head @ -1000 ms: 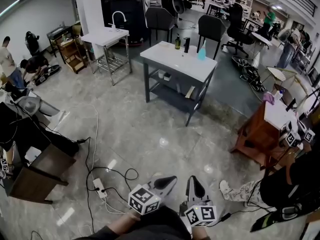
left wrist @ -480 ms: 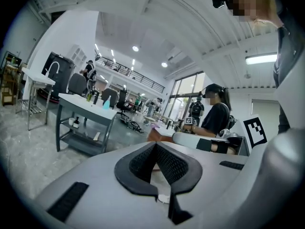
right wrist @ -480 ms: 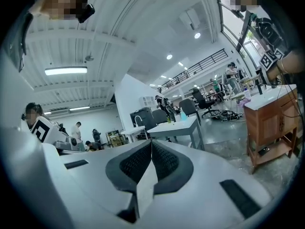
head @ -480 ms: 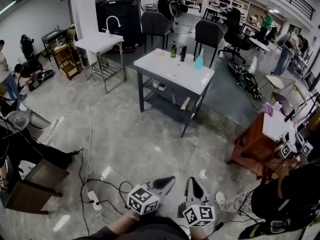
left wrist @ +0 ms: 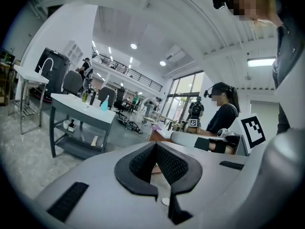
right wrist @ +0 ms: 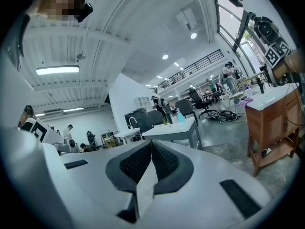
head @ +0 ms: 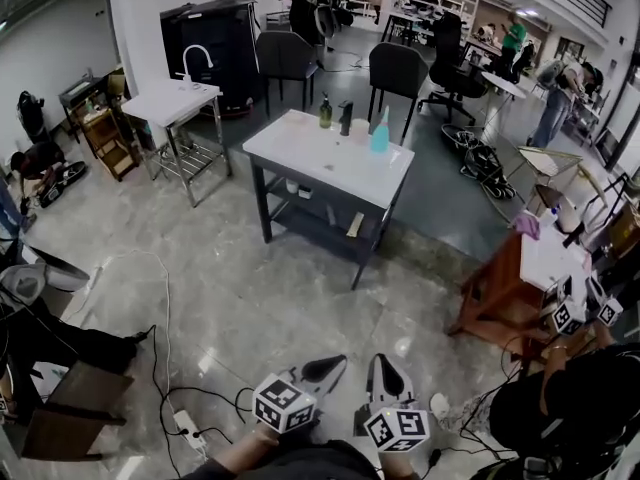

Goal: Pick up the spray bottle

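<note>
None of the pick done yet. Head view: shows left gripper (head: 335, 366) and right gripper (head: 385, 364) low and near, both closed on nothing; places teal spray bottle (head: 379, 134) far off on white table (head: 300, 148). Left gripper view: adds seated person (left wrist: 224, 116) at right. Right gripper view: adds wooden desk (right wrist: 274, 113) at right. Leaves approach, opening and grasp.

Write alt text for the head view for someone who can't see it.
The left gripper and right gripper, both shut and empty, point across a grey floor toward a white-topped table. A blue spray bottle stands on it beside two dark bottles.
</note>
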`<state>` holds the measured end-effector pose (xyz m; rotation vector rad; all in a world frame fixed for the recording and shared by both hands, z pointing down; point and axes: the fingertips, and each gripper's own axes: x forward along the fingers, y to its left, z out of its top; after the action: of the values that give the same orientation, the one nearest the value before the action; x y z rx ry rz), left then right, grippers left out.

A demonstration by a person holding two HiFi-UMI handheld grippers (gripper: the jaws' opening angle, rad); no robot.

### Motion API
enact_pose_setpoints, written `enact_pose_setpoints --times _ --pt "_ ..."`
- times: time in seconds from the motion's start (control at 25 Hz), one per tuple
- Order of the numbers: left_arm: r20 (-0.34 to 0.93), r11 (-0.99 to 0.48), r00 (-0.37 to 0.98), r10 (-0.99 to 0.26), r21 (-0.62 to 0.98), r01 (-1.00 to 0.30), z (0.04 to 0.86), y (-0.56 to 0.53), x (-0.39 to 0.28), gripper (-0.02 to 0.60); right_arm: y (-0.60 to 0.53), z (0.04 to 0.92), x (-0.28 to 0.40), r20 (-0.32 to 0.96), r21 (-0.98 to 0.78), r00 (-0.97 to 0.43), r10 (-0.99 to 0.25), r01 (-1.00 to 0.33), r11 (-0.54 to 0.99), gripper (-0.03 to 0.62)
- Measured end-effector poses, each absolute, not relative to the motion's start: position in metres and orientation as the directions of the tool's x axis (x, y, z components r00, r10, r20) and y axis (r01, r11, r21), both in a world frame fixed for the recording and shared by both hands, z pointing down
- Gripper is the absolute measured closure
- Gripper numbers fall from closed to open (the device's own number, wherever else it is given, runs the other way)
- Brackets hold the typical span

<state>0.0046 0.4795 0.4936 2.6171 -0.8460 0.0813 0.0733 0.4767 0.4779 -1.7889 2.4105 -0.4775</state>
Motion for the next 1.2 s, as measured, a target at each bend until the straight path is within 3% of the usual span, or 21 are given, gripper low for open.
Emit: enact_pose_setpoints --times 0.8,1.2 --pt "0.18 -0.775 0.848 -0.498 0.347 -0.529 0.506 0.396 -0.02 0.577 0.402 0.5 0.047 0.149 -0.318 -0.246 -0.958 -0.929 0.189 0.585" --pt "0.211 -0.722 0.797 -0.566 0.34 -0.603 0.51 0.376 -0.047 0.577 0.372 0.495 0.022 0.157 -0.319 -0.315 -0.936 -0.913 0.254 0.585"
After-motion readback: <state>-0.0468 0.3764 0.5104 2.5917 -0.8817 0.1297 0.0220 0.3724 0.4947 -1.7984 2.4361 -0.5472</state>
